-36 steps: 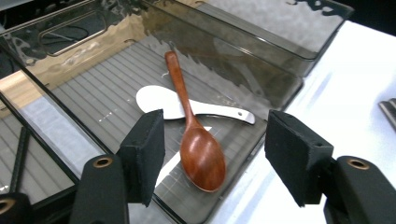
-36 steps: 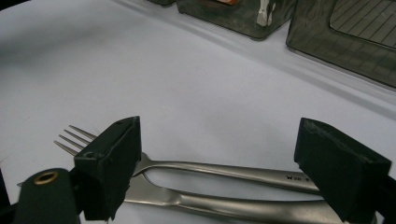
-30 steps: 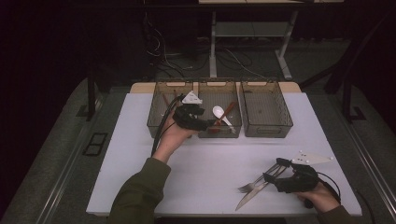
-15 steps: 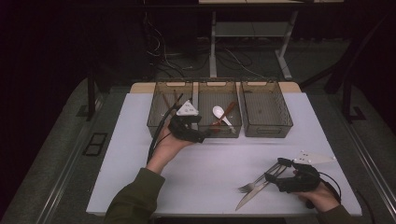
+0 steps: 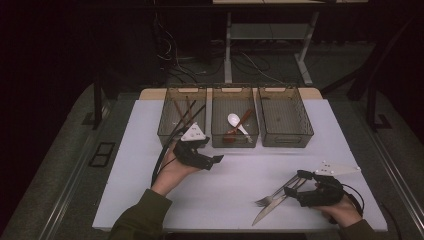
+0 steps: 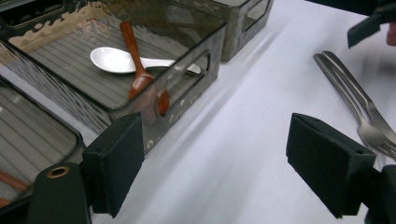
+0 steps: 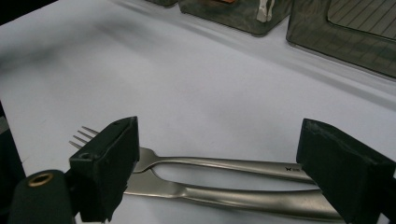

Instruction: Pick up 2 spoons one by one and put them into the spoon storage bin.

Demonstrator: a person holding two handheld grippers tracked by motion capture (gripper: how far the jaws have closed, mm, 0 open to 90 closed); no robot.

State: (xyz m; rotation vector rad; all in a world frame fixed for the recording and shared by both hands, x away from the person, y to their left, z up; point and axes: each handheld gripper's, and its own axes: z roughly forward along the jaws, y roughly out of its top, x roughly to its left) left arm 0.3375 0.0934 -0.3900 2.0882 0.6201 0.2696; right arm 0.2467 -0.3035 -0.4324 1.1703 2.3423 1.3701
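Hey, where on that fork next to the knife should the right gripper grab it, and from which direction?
Probably the fork's handle, near its middle, coming straight down from above. It lies flat on the white table, so only its narrow edges offer a grip. The knife lies right alongside, close by the neck, leaving little room. The right gripper stands open over both handles.
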